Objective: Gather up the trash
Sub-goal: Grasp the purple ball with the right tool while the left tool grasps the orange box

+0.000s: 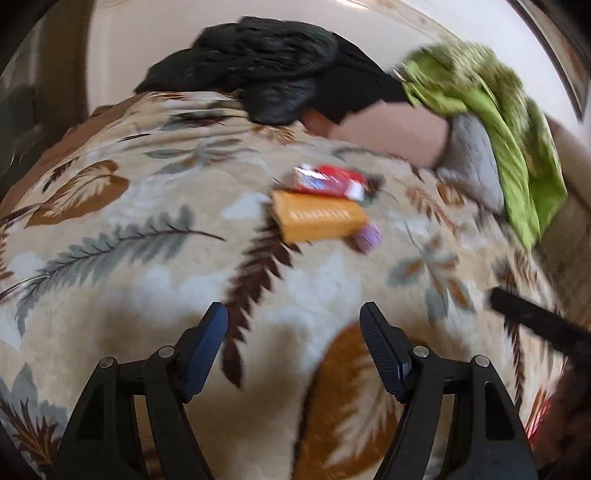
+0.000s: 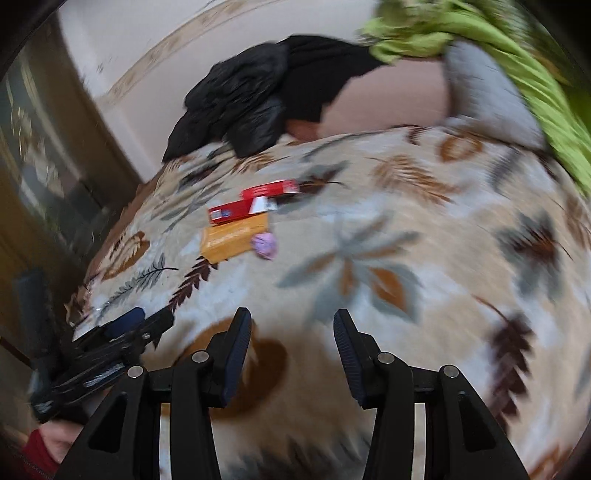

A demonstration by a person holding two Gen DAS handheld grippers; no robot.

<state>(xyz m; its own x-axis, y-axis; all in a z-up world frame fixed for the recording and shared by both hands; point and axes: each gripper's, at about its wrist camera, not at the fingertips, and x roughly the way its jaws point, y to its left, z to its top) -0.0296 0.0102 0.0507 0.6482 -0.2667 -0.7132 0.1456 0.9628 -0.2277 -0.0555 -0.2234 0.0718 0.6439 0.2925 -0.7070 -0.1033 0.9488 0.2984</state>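
An orange box (image 1: 319,216) (image 2: 232,238) lies on the leaf-patterned blanket (image 1: 129,240). Red cartons (image 1: 328,182) (image 2: 232,212) touch its far side, and a crumpled purple wrapper (image 1: 369,236) (image 2: 264,245) sits at its near right corner. A black plastic bag (image 1: 266,66) (image 2: 236,103) is heaped at the blanket's far edge. My left gripper (image 1: 293,314) hovers open over the blanket, short of the boxes, with nothing between its fingers. My right gripper (image 2: 292,315) is open and empty too, to the right of the left gripper (image 2: 125,328). The picture is motion-blurred.
A green cloth (image 1: 498,122) (image 2: 480,33) drapes over a grey pillow (image 1: 476,162) (image 2: 480,92) at the far right. Dark wooden furniture (image 2: 55,147) stands left of the bed against a pale wall. A hand in a red sleeve (image 2: 37,450) holds the left gripper.
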